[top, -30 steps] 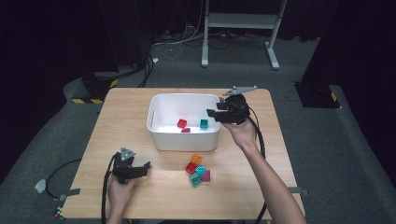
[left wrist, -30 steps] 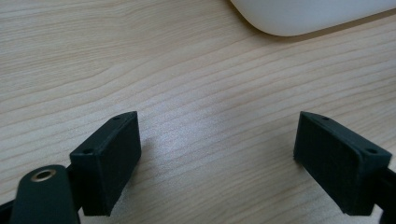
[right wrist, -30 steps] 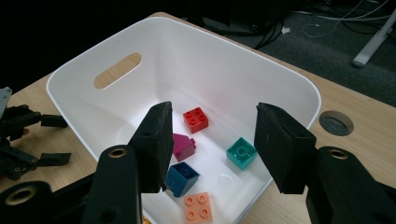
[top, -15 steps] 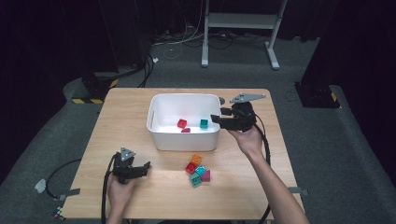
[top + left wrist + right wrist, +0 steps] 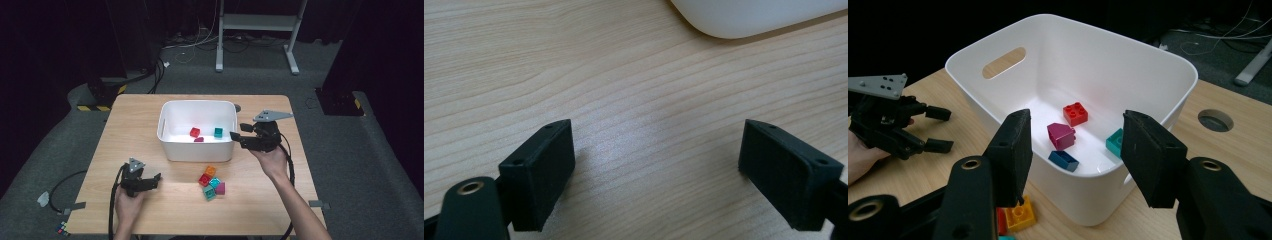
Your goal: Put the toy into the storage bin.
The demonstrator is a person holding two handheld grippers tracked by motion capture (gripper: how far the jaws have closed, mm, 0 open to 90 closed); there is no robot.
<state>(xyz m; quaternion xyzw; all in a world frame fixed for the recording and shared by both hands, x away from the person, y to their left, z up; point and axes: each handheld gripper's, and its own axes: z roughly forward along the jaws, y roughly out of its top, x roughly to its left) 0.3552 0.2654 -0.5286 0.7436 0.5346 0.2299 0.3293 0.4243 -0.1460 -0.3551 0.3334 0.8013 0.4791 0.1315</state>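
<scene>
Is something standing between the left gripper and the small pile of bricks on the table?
Nothing visible does. The left gripper rests on the table with its jaws open, and bare wood lies between it and the pile of bricks. The white bin stands farther back, off that line.

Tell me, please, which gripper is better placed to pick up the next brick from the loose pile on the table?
Probably the left gripper: it sits low on the table with open, empty jaws aimed toward the brick pile. The right gripper, also open, hovers at the white bin rim, pointing away from the pile.
</scene>
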